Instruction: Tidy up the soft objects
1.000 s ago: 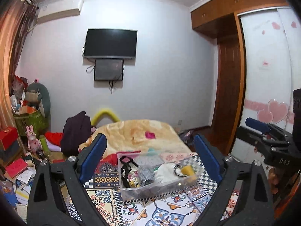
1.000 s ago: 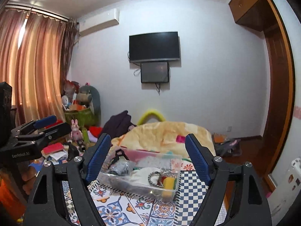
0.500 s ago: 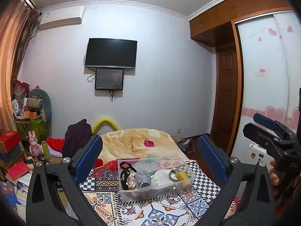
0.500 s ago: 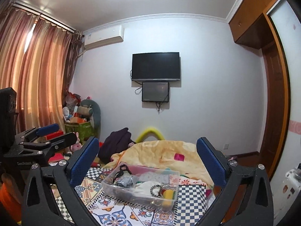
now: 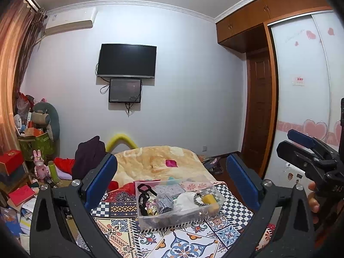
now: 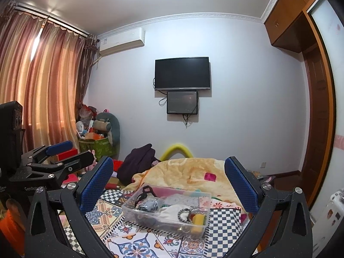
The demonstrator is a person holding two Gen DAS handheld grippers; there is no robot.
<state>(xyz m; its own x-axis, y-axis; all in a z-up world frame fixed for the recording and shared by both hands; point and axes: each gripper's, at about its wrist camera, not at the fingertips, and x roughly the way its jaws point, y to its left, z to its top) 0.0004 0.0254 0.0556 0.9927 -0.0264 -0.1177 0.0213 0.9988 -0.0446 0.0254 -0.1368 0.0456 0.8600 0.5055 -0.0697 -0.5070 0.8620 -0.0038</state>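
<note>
A clear plastic bin point(image 5: 206, 211) sits on a patterned bed cover point(image 5: 120, 225). It holds a yellow sponge point(image 5: 209, 198), a white cloth point(image 5: 185, 200), a dark patterned bundle point(image 5: 164, 202), a black strap point(image 5: 143, 193) and a beaded ring point(image 5: 196, 197). My left gripper point(image 5: 172, 180) is open and empty, held above and behind the bin. My right gripper point(image 6: 168, 180) is open and empty, above the same bin point(image 6: 150, 219). Each gripper shows in the other's view: the right one in the left wrist view point(image 5: 309, 150), the left one in the right wrist view point(image 6: 71, 153).
A yellow blanket point(image 5: 159, 163) with a pink square point(image 5: 171, 163) covers the far bed. A dark garment point(image 5: 90, 154) and cluttered boxes and toys point(image 5: 36, 144) stand at left. A wardrobe point(image 5: 301, 99) and door point(image 5: 258, 111) are at right. A TV point(image 5: 126, 61) hangs ahead.
Both grippers have risen and tilted upward, so the bin now sits lower in each view and more wall and ceiling show. Both stay open and empty.
</note>
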